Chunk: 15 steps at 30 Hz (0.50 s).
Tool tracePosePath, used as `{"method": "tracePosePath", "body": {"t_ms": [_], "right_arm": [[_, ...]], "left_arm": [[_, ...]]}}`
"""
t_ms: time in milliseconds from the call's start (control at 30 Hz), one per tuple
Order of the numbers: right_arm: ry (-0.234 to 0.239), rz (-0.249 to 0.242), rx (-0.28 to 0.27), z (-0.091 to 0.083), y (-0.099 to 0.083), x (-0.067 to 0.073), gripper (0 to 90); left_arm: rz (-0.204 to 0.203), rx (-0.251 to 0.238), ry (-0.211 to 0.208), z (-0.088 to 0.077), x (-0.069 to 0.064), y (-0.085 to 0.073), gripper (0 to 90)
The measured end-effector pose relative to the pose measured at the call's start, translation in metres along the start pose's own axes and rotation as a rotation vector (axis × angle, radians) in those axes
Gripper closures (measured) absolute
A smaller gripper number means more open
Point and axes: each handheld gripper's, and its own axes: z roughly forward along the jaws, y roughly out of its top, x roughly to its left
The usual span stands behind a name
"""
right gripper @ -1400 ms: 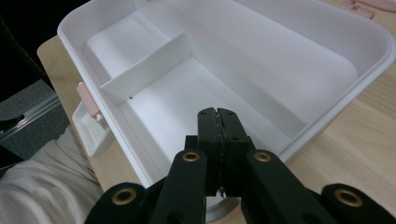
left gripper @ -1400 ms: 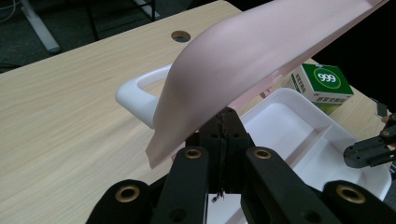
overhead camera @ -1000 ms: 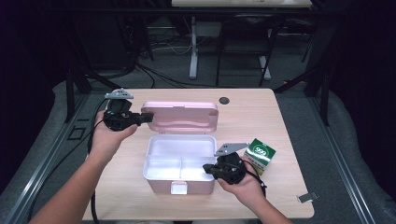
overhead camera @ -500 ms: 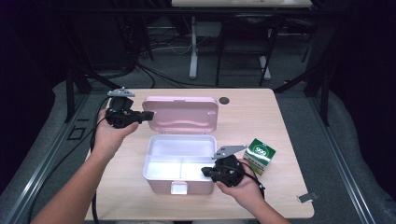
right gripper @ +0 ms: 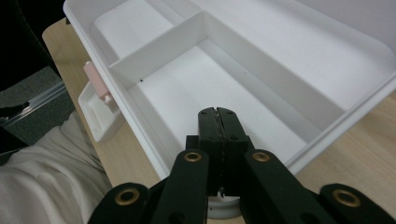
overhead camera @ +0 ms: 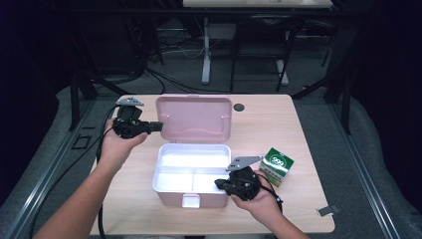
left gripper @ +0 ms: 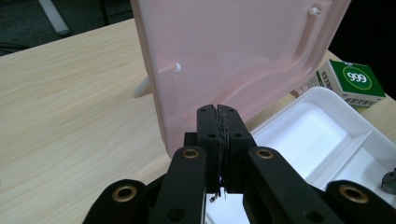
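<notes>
A pink box stands in the middle of the table with its white divided base [overhead camera: 169, 195] open and empty. Its pink lid [overhead camera: 194, 117] is raised behind it. My left gripper [overhead camera: 158, 126] is at the lid's left edge, tips against the lid [left gripper: 233, 46]. Its jaws [left gripper: 218, 109] look shut with nothing between them, though they have just been opening a trifle. My right gripper [overhead camera: 219, 183] rests at the base's front right corner, shut and empty, its tips [right gripper: 218, 112] over the white compartment [right gripper: 280, 56].
A green carton marked 999 [overhead camera: 276, 166] stands right of the box, close behind my right hand, and shows past the lid [left gripper: 357, 81]. The box's pink latch [overhead camera: 190, 200] faces the front edge. A black grommet [overhead camera: 239, 107] lies at the back.
The pink lid has swung further open and now looks taller. My left gripper has shifted slightly with its edge. The right gripper has kept still.
</notes>
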Motion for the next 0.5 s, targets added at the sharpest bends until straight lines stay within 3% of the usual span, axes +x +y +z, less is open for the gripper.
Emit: {"method": "tracePosePath", "body": {"t_ms": [500], "right_arm": [[0.016,0.013,-0.008,-0.002,-0.0028,0.0001,90.0]], "left_arm": [[0.022,0.024,-0.019,-0.0022,-0.0053,-0.005,84.5]]}}
